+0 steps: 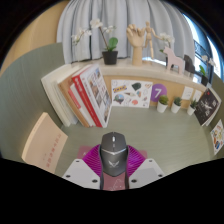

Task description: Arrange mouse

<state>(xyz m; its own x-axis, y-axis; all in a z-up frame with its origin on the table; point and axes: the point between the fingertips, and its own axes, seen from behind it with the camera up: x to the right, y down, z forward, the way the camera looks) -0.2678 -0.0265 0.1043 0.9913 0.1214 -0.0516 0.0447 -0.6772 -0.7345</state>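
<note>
Gripper view: read a large "7" on a card (158,95) propped beyond the books (88,95); other print too small to make out. Saw the mouse (113,152) on the bench (150,140), gripped between the pink pads (93,160) of the closed claw (113,163). Mouse's rear hidden below.

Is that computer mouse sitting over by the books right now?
No, the mouse sits between the gripper jaws, clear of the books standing further back.
</note>
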